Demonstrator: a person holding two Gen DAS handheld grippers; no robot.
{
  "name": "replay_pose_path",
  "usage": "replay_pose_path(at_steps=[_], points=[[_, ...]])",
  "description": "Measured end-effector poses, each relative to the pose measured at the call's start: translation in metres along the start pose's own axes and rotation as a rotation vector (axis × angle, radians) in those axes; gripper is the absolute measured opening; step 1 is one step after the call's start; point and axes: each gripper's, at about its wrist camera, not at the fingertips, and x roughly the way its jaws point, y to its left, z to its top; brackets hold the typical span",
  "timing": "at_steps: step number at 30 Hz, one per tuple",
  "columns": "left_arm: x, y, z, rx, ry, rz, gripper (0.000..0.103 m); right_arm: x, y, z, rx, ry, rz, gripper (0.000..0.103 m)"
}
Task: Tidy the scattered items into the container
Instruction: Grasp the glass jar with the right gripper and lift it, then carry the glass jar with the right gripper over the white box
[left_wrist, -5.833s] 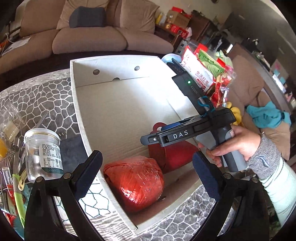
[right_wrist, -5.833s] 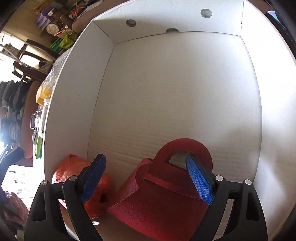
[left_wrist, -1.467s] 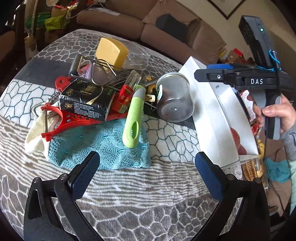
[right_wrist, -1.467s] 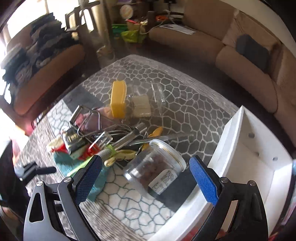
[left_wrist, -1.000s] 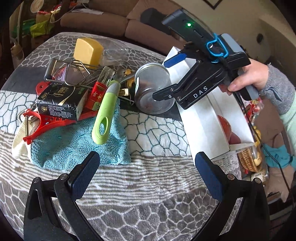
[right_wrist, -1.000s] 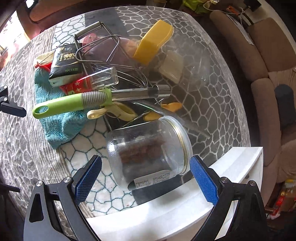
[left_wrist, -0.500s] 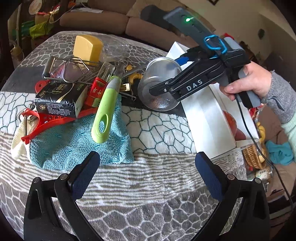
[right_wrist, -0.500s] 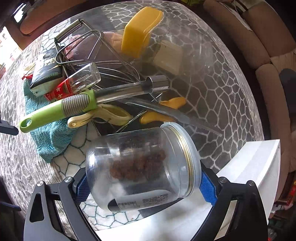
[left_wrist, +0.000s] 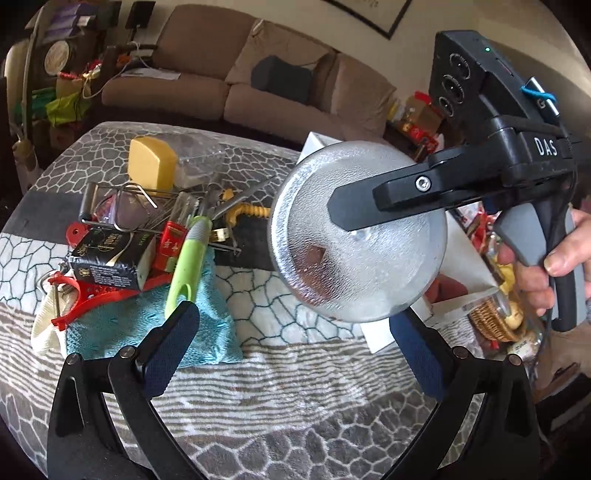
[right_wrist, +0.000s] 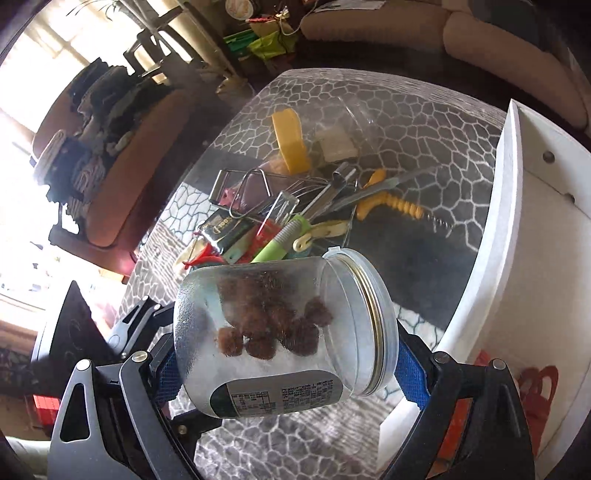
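My right gripper (right_wrist: 284, 365) is shut on a clear glass jar (right_wrist: 284, 336) of brown lumps and holds it on its side, lifted above the table. In the left wrist view the jar's base (left_wrist: 358, 236) faces the camera, with the right gripper (left_wrist: 424, 188) clamped across it. My left gripper (left_wrist: 291, 350) is open and empty, low over the grey patterned cloth. The white cardboard box (right_wrist: 535, 236) stands to the right of the jar; its wall also shows behind the jar (left_wrist: 458, 254).
A heap lies on the table: a green-handled tool (left_wrist: 188, 254), black packet (left_wrist: 110, 258), red peeler (left_wrist: 81, 299), teal towel (left_wrist: 147, 321), yellow block (left_wrist: 151, 166), wire whisk (left_wrist: 125, 206) and yellow-handled knife (right_wrist: 391, 206). A sofa (left_wrist: 240, 92) stands behind.
My right gripper has closed on the jar and lifted it off the table, tipped on its side. My left gripper has stayed open in place.
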Motion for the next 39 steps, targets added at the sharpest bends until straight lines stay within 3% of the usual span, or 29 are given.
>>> replay_pose_path(at_steps=[3,5,8,10,12,18,21,22,26,30,34,39], points=[[-0.017,-0.029,0.000,0.086,-0.065,-0.100,0.103,-0.013,0.013,-0.016,-0.004,0.011,-0.019,0.094],[-0.021,-0.047,-0.002,0.114,-0.067,-0.164,0.103,-0.023,0.020,-0.028,-0.020,0.023,-0.049,0.094],[-0.024,-0.070,0.000,0.114,-0.074,-0.250,0.102,-0.042,0.026,-0.048,-0.034,0.049,-0.062,0.094],[-0.019,-0.084,0.004,0.086,-0.057,-0.308,0.091,-0.059,0.027,-0.062,-0.044,0.054,-0.085,0.094],[-0.013,-0.101,0.011,0.091,-0.034,-0.324,0.090,-0.080,0.021,-0.075,-0.041,0.042,-0.110,0.094],[0.014,-0.184,0.035,0.224,-0.005,-0.298,0.090,-0.141,-0.025,-0.102,0.029,-0.028,-0.165,0.093],[0.043,-0.223,0.041,0.265,0.051,-0.257,0.103,-0.166,-0.055,-0.113,0.066,-0.061,-0.187,0.093],[0.053,-0.234,0.041,0.280,0.066,-0.236,0.103,-0.173,-0.066,-0.116,0.079,-0.073,-0.197,0.093],[0.084,-0.256,0.035,0.298,0.131,-0.196,0.103,-0.193,-0.118,-0.128,0.171,-0.116,-0.261,0.093],[0.097,-0.251,0.020,0.316,0.166,-0.166,0.103,-0.192,-0.170,-0.134,0.208,-0.109,-0.340,0.093],[0.104,-0.229,0.011,0.307,0.193,-0.135,0.103,-0.174,-0.199,-0.127,0.085,-0.014,-0.463,0.093],[0.123,-0.215,0.017,0.267,0.245,-0.139,0.103,-0.137,-0.207,-0.116,-0.247,0.205,-0.644,0.093]])
